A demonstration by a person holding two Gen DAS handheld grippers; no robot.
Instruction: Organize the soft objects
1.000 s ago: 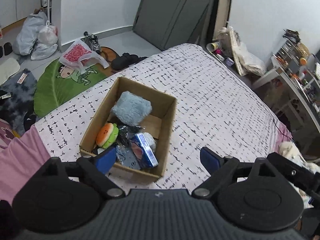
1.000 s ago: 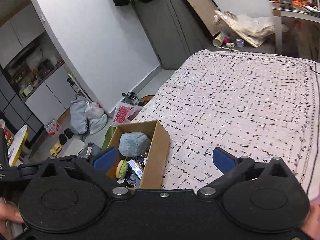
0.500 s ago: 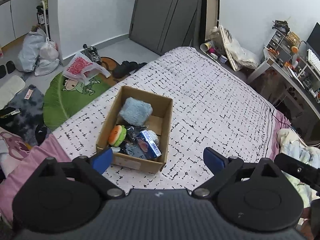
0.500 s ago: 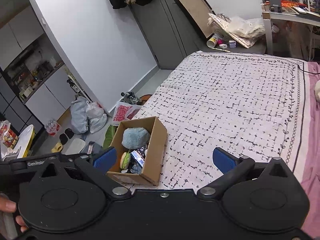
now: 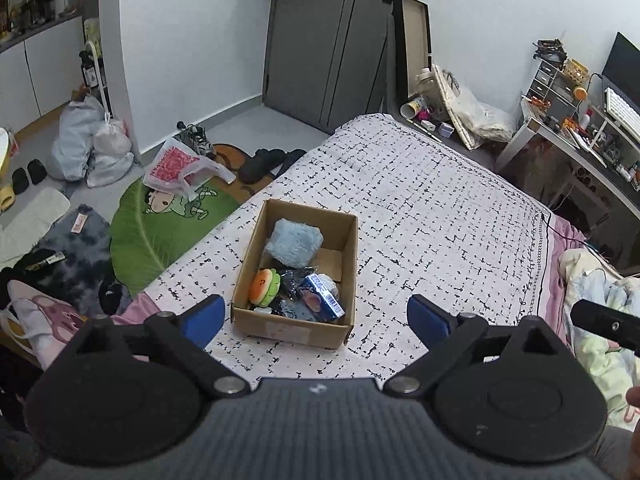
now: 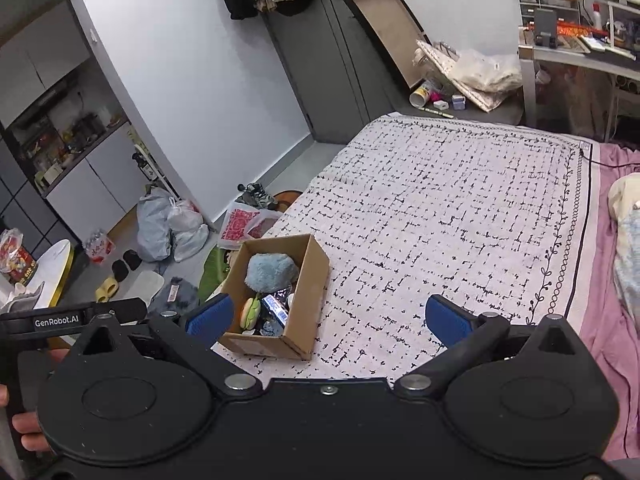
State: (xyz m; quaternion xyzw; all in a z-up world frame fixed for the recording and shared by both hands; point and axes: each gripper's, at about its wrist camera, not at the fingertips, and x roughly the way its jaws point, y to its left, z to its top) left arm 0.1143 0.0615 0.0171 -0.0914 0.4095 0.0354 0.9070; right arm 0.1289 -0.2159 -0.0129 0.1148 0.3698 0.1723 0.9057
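A cardboard box (image 5: 349, 264) (image 6: 310, 276) sits near the left edge of the bed. Inside lie a fluffy light-blue plush (image 5: 294, 242) (image 6: 272, 271), a burger-shaped plush (image 5: 264, 288) (image 6: 251, 313), a blue printed packet (image 5: 322, 297) (image 6: 276, 307) and dark crinkly wrapping. My left gripper (image 5: 316, 316) hangs above and short of the box, open, nothing between its blue pads. My right gripper (image 6: 326, 316) is also open and empty, above the bedspread to the right of the box.
The black-and-white patterned bedspread (image 5: 432, 216) stretches far and right of the box. Crumpled bedding (image 5: 592, 292) lies at the right edge. Left of the bed the floor holds a green leaf mat (image 5: 152, 220), bags (image 5: 92, 144) and slippers (image 5: 272, 160). A desk (image 5: 580, 148) stands at far right.
Both grippers have risen and drawn back from the box, so it looks smaller and farther away. Both stay open and empty; the box contents are unmoved.
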